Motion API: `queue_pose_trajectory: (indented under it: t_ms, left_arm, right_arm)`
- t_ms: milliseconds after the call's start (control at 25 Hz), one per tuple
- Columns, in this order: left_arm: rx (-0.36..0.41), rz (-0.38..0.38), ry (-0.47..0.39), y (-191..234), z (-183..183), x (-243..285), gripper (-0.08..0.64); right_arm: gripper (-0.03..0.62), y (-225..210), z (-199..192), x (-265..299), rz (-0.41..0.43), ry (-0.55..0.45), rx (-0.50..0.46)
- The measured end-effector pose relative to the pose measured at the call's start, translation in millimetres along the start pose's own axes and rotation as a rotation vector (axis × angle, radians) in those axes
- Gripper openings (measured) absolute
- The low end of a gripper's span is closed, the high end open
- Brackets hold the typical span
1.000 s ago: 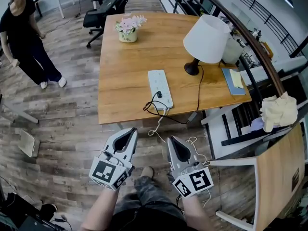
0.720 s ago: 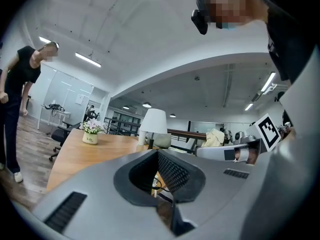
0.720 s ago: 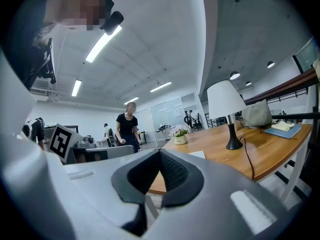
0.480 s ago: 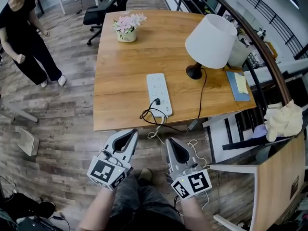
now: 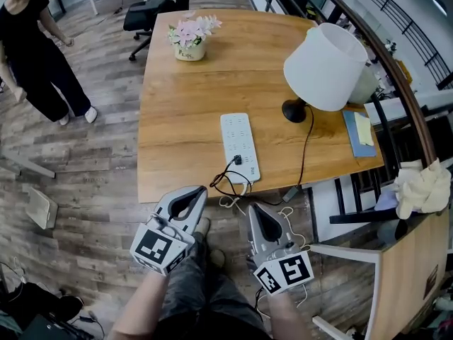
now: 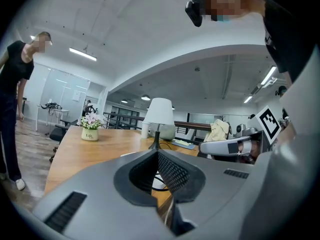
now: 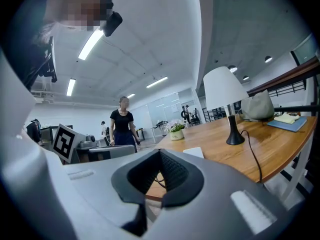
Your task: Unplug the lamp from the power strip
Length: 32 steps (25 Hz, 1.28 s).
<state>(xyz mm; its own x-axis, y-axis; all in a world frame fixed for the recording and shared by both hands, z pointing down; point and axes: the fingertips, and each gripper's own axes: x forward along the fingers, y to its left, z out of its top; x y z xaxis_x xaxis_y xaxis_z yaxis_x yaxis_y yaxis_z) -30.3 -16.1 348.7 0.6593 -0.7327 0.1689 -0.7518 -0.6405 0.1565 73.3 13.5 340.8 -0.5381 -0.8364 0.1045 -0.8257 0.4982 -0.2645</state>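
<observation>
Lamp plug (image 5: 238,160) seemingly in power strip (image 5: 238,137); left tool (image 5: 202,188), right tool (image 5: 253,206) closed, empty.

Lamp (image 5: 325,66) plugged into power strip (image 5: 239,142) on table (image 5: 180,112); left gripper (image 5: 200,190), right gripper (image 5: 253,210) nearby

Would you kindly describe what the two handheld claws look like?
Both the left claw and right claw are light grey, tapering shells with dark textured pads inside a teardrop opening; each carries a white cube with black square markers.

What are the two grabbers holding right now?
Nothing. The left gripper and the right gripper both have their jaws shut with nothing between them.
</observation>
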Motion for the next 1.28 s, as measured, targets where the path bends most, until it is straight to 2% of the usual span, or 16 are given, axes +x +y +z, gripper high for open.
queue_pose_trajectory:
  t_ms: [160, 520, 840, 1080, 1120, 1280]
  left_arm:
    - [0.031, -0.024, 0.017, 17.9, -6.4, 18.1, -0.003]
    - [0.035, -0.101, 0.085, 45.4, -21.5, 56.9, -0.003]
    - [0.173, -0.207, 0.166, 48.9, -43.1, 93.5, -0.003]
    - [0.209, -0.264, 0.214, 42.6, -60.5, 111.8, -0.003]
    - [0.220, -0.273, 0.225, 42.0, -63.1, 114.6, -0.003]
    - [0.239, -0.302, 0.257, 40.8, -69.2, 123.6, -0.003]
  right_arm:
    - [0.008, -12.2, -1.8, 16.6, -0.036, 0.024, -0.012]
    - [0.008, -36.5, -13.0, 54.3, -0.107, 0.083, -0.038]
    - [0.009, -58.3, -28.1, 87.7, -0.154, 0.162, -0.089]
    - [0.010, -68.0, -45.2, 99.7, -0.180, 0.239, -0.121]
    - [0.031, -68.6, -48.1, 101.5, -0.178, 0.247, -0.120]
    - [0.048, -71.9, -57.6, 107.8, -0.182, 0.303, -0.127]
